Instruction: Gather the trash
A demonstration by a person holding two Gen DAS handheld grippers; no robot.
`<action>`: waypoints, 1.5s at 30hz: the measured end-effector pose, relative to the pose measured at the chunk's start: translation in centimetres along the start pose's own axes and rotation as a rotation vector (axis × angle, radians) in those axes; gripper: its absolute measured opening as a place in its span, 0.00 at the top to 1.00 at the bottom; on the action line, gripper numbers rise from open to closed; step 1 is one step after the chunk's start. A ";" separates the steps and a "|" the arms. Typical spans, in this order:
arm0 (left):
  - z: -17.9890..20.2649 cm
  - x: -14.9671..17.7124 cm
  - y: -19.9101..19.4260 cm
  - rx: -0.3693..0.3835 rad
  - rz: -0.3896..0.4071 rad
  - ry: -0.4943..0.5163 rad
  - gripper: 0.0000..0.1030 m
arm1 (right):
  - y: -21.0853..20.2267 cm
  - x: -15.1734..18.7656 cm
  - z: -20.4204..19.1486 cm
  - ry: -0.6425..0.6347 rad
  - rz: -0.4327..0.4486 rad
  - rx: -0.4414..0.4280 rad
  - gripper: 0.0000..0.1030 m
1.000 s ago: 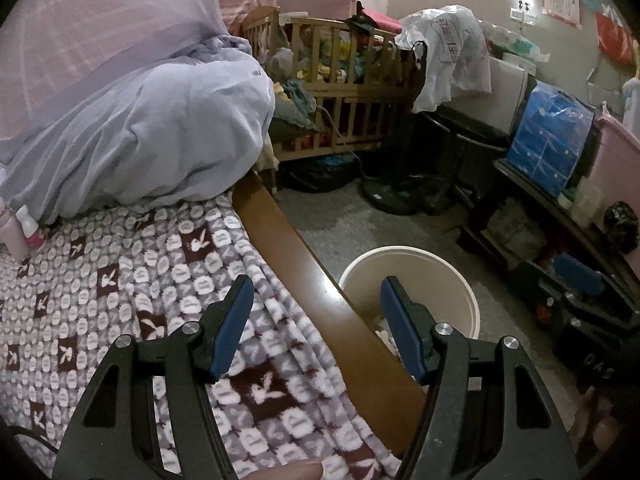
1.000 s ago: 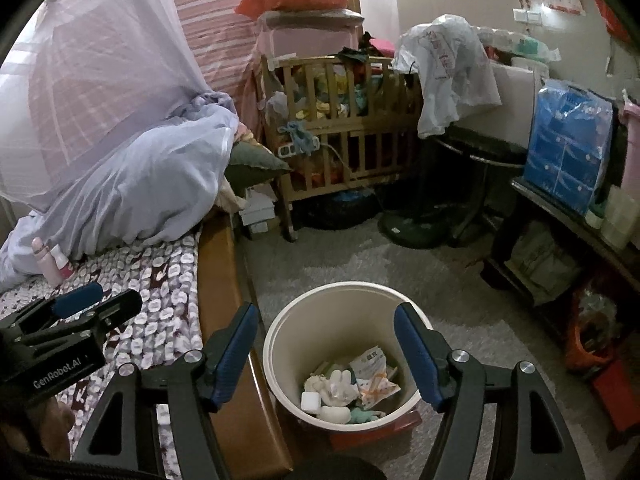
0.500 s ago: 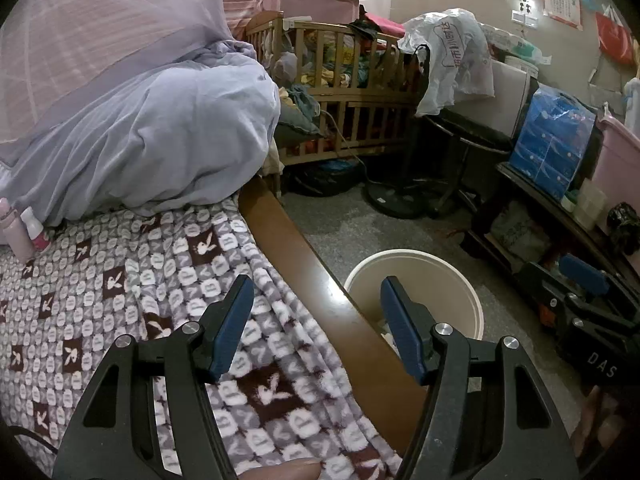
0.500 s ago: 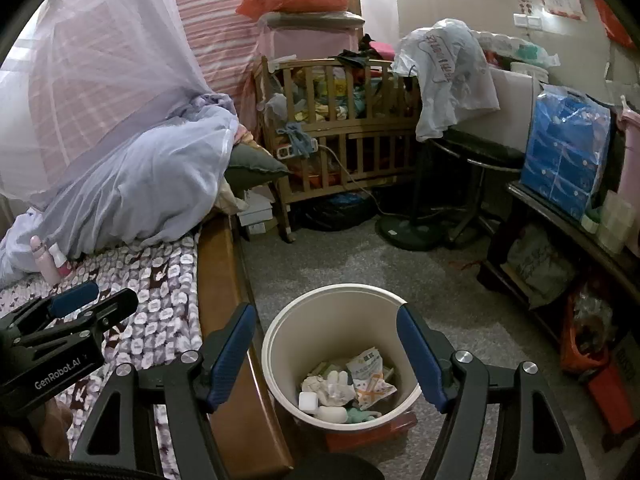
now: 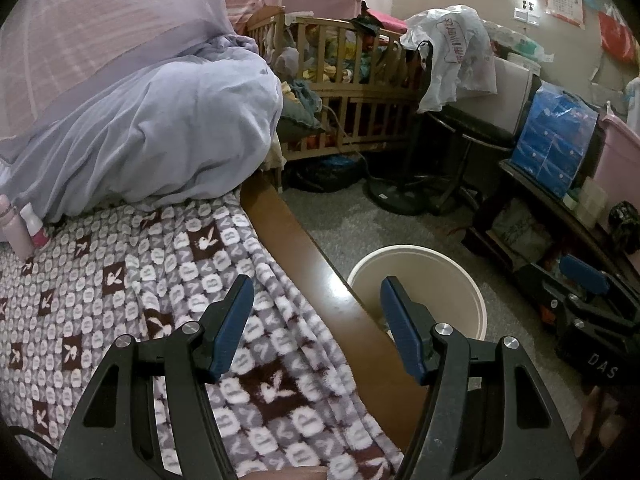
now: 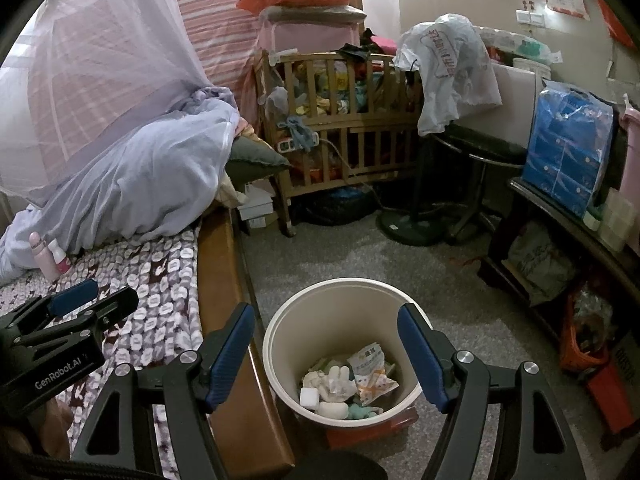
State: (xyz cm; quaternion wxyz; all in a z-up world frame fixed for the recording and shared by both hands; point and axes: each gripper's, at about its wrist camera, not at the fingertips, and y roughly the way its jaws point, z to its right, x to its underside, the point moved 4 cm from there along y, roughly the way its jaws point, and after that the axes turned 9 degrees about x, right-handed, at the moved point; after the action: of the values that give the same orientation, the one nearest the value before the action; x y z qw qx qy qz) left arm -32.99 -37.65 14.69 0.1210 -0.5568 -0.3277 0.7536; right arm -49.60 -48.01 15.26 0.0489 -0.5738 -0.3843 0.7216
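- Left gripper point(image 5: 316, 328): fingers spread wide, nothing between them; it hangs over the patterned blanket point(image 5: 120, 280) at the bed's wooden side rail point(image 5: 320, 280).
- Right gripper point(image 6: 326, 354): fingers likewise wide and empty, poised above the bin mouth.
- Trash bin point(image 6: 288, 320): cream, round, open-topped, standing on the floor just beside the rail. It holds crumpled tissue point(image 6: 332, 380), a printed snack wrapper point(image 6: 370, 368), a small white block and other scraps.
- Handling judgement: the contents look light, soft and crushable; a pinch on any raised fold would serve. The wrapper film may be slippery. The bin itself appears stiff and light, best taken by the rim.
- No loose trash is evident on the visible blanket; two small bottles point(image 5: 24, 228) stand upright against the lilac bedding bundle point(image 5: 160, 140). Whether they count as trash cannot be told.
- Farther off: a wooden crib point(image 6: 352, 128) piled with clothes, and a blue package point(image 6: 568, 156) on the side shelf.
- Change from one second ago: the left view has swung slightly, showing more of the blanket and both bottles; the right view is nearly unchanged. Both finger spreads match.
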 end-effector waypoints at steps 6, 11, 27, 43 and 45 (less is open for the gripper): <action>0.0 -0.1 0.0 -0.001 -0.001 -0.001 0.37 | 0.1 0.1 -0.1 -0.002 -0.005 0.002 0.30; 0.0 0.0 0.0 0.000 0.000 -0.002 0.37 | 0.3 0.4 -0.1 0.001 -0.014 0.001 0.30; -0.4 0.5 0.5 -0.002 -0.012 -0.004 0.37 | 0.7 0.6 0.0 -0.004 -0.026 0.000 0.30; -0.4 0.6 0.6 -0.002 -0.017 -0.001 0.37 | 1.0 0.9 0.2 -0.003 -0.035 0.003 0.29; -0.3 0.6 0.7 -0.002 -0.016 -0.001 0.37 | 1.1 1.1 0.2 -0.001 -0.038 0.003 0.29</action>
State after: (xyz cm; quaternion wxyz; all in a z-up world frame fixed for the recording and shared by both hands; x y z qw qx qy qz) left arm -32.76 -37.74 13.75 0.1264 -0.5537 -0.3331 0.7527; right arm -49.69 -48.29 13.76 0.0632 -0.5657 -0.3944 0.7214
